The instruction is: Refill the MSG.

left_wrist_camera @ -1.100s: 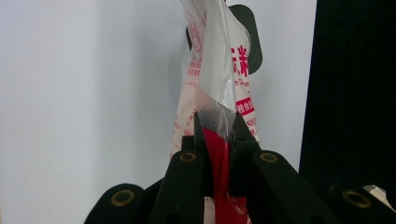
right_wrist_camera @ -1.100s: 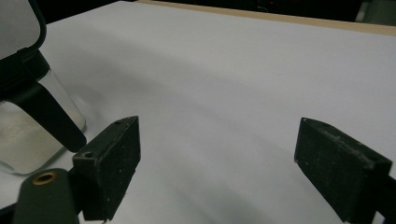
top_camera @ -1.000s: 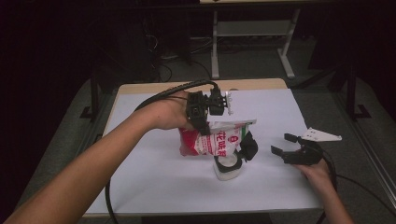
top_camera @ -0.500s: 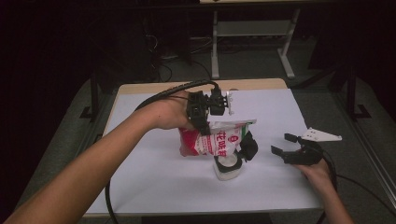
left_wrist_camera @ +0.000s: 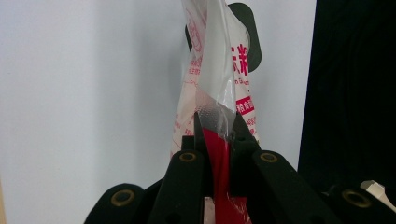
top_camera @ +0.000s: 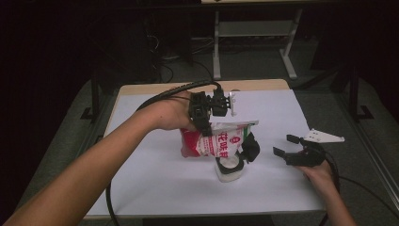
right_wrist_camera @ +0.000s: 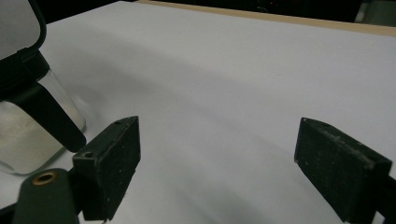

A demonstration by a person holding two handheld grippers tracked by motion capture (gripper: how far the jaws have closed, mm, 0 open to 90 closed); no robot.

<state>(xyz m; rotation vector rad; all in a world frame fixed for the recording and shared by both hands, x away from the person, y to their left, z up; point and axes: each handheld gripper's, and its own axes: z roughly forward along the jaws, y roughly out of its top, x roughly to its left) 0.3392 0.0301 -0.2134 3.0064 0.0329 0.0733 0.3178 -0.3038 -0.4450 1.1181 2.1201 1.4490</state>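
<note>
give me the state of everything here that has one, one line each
left gripper: shut on the bag's top edge
bag: red and white, held up off the table, tipped over the jar
jar: upright on the table, black lid flipped open, white contents inside
right gripper: open, nothing between its jaws, held beside the jar
table: covered with a white sheet

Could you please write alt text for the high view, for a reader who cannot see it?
The left gripper holds a red and white bag tilted over a clear jar with a black flip lid on a white table. To the right, the right gripper rests with open jaws.
</note>
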